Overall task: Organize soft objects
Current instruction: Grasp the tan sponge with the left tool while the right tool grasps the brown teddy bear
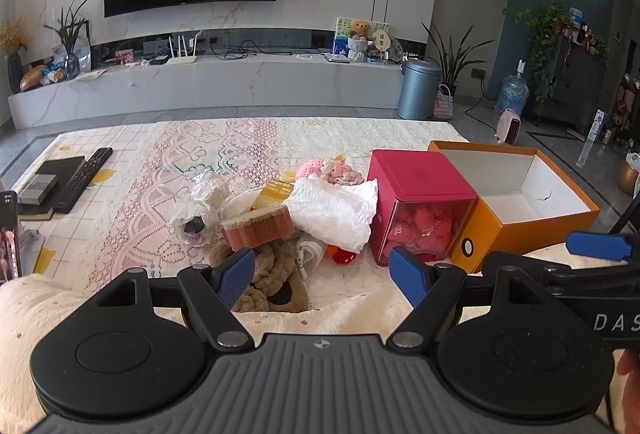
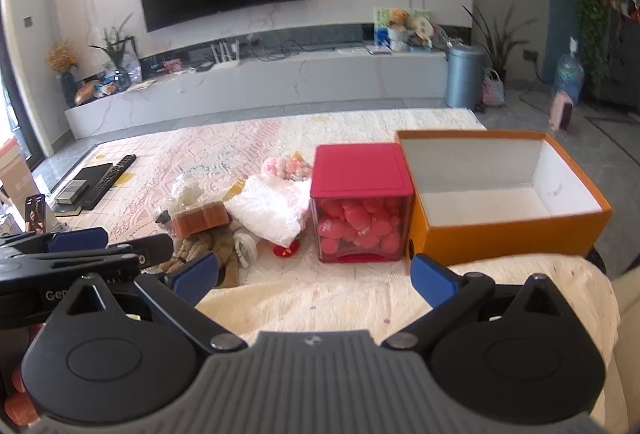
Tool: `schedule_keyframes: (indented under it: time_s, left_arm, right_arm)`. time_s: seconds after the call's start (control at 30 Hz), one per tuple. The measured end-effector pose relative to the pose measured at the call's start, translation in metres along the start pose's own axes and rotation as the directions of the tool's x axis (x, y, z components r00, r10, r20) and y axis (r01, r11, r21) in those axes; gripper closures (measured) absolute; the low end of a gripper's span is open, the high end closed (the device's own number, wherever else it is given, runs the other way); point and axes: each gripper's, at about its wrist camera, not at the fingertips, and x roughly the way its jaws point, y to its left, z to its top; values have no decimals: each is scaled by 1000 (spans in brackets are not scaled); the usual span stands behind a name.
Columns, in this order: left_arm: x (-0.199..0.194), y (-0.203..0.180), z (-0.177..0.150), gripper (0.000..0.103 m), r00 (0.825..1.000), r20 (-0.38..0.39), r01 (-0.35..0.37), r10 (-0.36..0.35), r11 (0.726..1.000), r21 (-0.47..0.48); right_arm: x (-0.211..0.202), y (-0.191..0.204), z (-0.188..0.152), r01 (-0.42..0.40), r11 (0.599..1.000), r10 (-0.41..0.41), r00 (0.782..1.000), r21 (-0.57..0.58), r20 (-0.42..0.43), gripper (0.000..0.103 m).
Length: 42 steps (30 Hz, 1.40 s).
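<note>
Now, left wrist view:
Left gripper [image 1: 322,272]: spread wide, empty, touching nothing.
Soft pile: sponge [image 1: 258,226], white cloth [image 1: 336,212], brown plush [image 1: 266,276], pink knit [image 1: 330,170], all heaped left of red box [image 1: 420,202].
Orange box [image 1: 520,194]: open, empty, right of red box.
Advice: probably take plush first, nearest; pinch deep, lift straight.

Right wrist view:
Right gripper [image 2: 314,280]: equally wide, empty, above cream cushion [image 2: 360,298].
Orange box [image 2: 500,194]: dead ahead, likely destination.
Pile: cloth [image 2: 276,210], sponge [image 2: 200,218], plush [image 2: 208,250] to left.
</note>
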Motion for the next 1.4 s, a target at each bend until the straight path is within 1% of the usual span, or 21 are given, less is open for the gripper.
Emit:
schedule_keyframes:
  time_s: [0.1,0.27,0.3,0.33,0.37,0.4,0.47,0.53,0.67,0.8,0.97,1.03,1.13,1.17,1.23,1.33,1.4]
  left_arm:
    - [5,5,-1,13,1000,-7,8,-7,1000,14]
    - [17,21,1,13,999,-42,15,-14,1000,24]
    - [20,25,1,14,999,-51,13,-12,1000,29]
    - [23,29,2,16,998,-57,12,-10,999,32]
    - [26,31,2,18,998,-64,12,-9,999,36]
    - [29,34,3,19,997,-72,13,-11,999,38]
    - [36,43,4,20,996,-86,22,-19,999,32]
    - [44,52,5,24,994,-103,36,-34,999,20]
    - [60,68,7,24,992,-119,43,-43,999,-2]
    - [77,81,11,24,986,-156,61,-62,998,-12]
    - [101,92,17,24,981,-178,68,-77,996,-58]
    - [111,95,21,20,976,-194,80,-97,993,-92]
    - [124,98,26,16,971,-207,91,-121,985,-148]
    - [128,99,28,14,970,-209,92,-126,982,-164]
    - [135,97,32,12,969,-215,82,-124,978,-192]
    - [148,93,36,7,963,-245,51,-109,972,-230]
    - [156,90,35,7,959,-263,34,-104,966,-257]
  right_arm:
    - [9,3,4,5,1000,-6,1000,-21,-28,2]
    - [29,4,12,-18,999,15,997,-39,-74,3]
    - [35,6,14,-20,999,16,996,-47,-92,3]
    - [41,7,15,-26,998,20,994,-56,-111,3]
    - [46,9,15,-30,997,22,992,-68,-124,9]
    - [51,12,16,-35,996,24,991,-82,-132,17]
    - [62,16,18,-42,993,26,989,-108,-146,22]
    - [72,18,20,-54,992,36,987,-114,-156,23]
    - [98,24,26,-94,989,71,979,-114,-189,36]
    - [126,31,33,-141,985,114,965,-100,-235,36]
    - [153,47,37,-171,972,127,960,-161,-250,37]
    - [165,51,39,-174,968,122,956,-183,-265,42]
    - [182,53,42,-186,965,127,949,-184,-289,50]
    - [188,54,44,-188,964,127,947,-187,-294,54]
    - [197,56,47,-182,963,117,947,-197,-300,58]
    - [206,57,50,-176,962,109,948,-209,-297,59]
    - [212,58,50,-174,961,105,948,-215,-300,59]
